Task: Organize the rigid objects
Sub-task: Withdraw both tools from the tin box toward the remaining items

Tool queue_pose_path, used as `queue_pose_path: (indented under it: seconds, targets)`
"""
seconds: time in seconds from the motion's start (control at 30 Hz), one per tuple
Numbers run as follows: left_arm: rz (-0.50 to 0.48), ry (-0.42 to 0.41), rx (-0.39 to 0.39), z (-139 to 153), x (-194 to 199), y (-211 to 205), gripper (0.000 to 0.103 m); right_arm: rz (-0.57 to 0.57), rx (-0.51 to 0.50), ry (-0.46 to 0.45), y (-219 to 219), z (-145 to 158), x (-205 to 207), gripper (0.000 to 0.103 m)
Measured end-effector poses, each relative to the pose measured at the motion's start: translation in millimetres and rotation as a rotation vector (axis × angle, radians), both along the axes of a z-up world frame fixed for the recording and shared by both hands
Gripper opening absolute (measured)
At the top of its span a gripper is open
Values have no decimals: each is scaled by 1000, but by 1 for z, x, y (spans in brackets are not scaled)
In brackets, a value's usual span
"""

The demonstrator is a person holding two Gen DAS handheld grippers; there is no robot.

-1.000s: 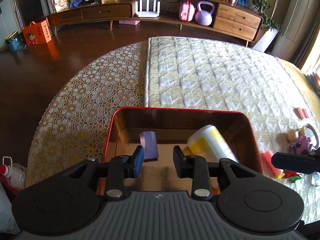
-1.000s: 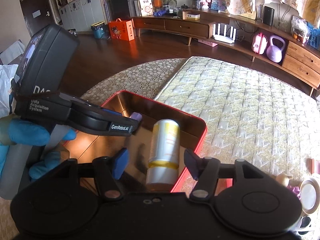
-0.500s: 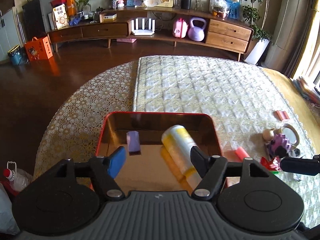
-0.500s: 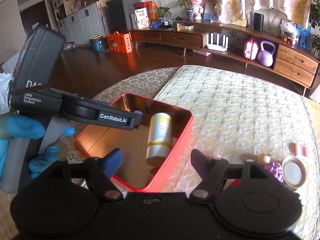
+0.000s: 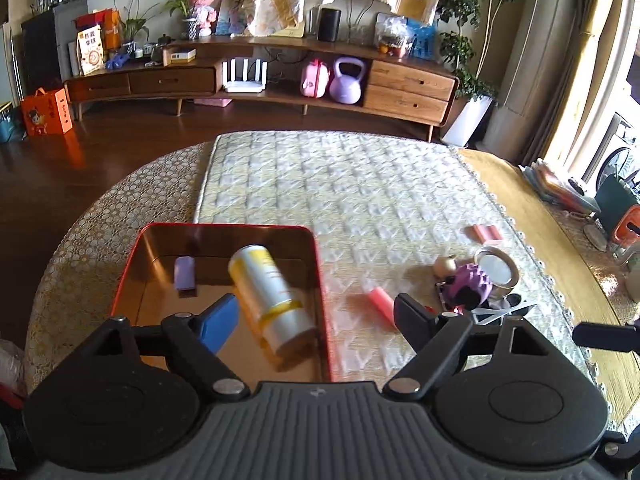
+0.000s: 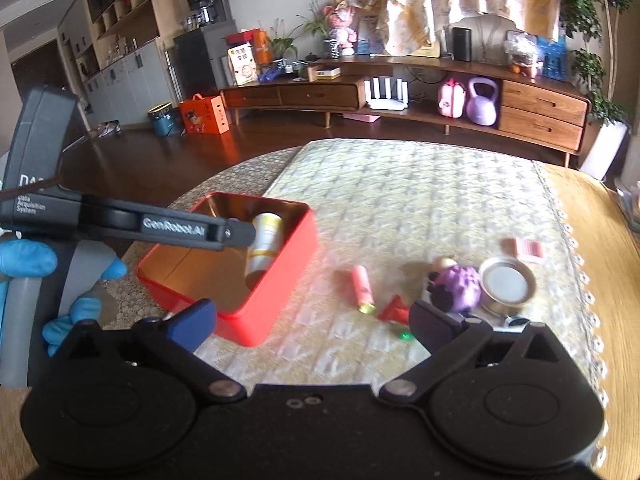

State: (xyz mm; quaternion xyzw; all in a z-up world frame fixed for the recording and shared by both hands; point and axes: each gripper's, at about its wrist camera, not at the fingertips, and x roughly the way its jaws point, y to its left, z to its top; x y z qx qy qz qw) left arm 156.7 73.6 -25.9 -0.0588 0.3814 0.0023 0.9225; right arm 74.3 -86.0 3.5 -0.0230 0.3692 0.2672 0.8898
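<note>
Where red tin (image 5: 320, 280) holds bottle (image 5: 268, 292)

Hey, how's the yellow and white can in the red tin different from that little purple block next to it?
The can is a cylinder lying on its side, while the purple block is a small flat-sided piece. The can is much the larger, reaching across most of the tin's floor; the block sits in one far corner. The can is yellow, white and silvery; the block is plain purple. Both lie loose inside the red tin, with no gripper on either.
</note>
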Motion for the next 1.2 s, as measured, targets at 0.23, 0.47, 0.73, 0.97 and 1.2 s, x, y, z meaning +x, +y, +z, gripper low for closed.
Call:
queue_pose_path:
  seconds: [0.23,0.47,0.73,0.97,1.2]
  targets:
    - [-24,30,13,-8,6,-36,86,-93,-38,-11,-43,-16,-15,103]
    - [-40,84,65,-28,26,-79,86,-138,-92,-1,-71,-37,-12,103]
    - [43,152,66,-57,58,-102,86,-147,-106,27,-89,-58,2,103]
    - [149,198,71,-77,83,-109,86,-151,-100,64,-99,-74,17,103]
    - [231,224,61,-89,100,-117,86,-148,-116,70,-97,-85,35,100]
